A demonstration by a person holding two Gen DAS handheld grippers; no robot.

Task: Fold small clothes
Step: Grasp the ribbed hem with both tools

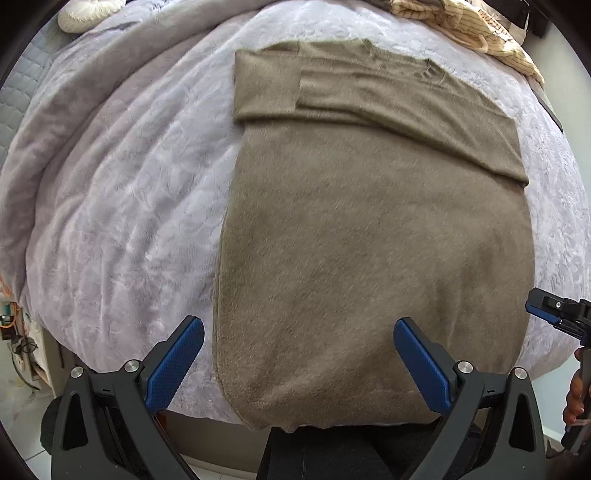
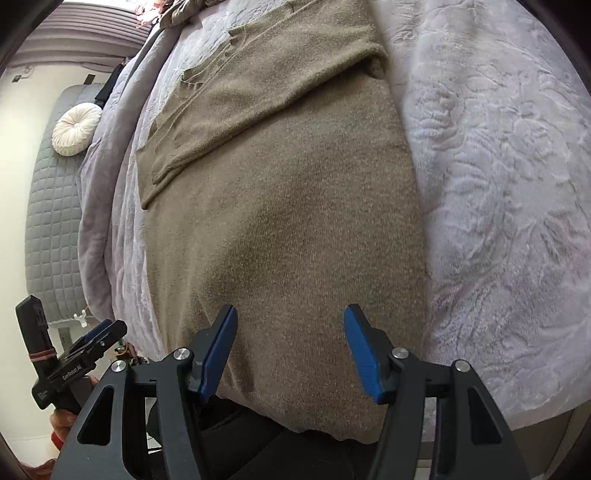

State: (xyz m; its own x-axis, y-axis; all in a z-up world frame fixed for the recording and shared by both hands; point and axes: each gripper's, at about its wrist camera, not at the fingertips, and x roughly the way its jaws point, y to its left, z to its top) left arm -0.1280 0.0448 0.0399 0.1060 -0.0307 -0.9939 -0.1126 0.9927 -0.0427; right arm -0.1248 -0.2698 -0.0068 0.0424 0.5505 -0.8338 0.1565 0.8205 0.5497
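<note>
The left gripper has its jaws spread wide with nothing between the blue pads; below the gap lies the near left corner of the sweater, its left side edge running just inside the left pad and its hem just short of the tips. Neither pad touches the knit. The right gripper also stands with jaws parted and empty, both pads hanging over the sweater's near end, closer to its right side edge than to its left; the hem shows just beneath the tips, and no cloth is pinched.

The sweater is a brown-olive knit spread flat on the bed, hem toward the person and neck at the far end. Both sleeves are folded across the chest, making a thicker band across the sweater's far part. The hem reaches the bed's near edge and hangs slightly over it.

The right gripper shows off the sweater's right side in the left wrist view, a hand on its handle. The left gripper shows off the sweater's left side in the right wrist view.

Beyond the sweater's neck lies a cream striped garment. Far to the sweater's left, a round white cushion rests against a grey quilted headboard.
</note>
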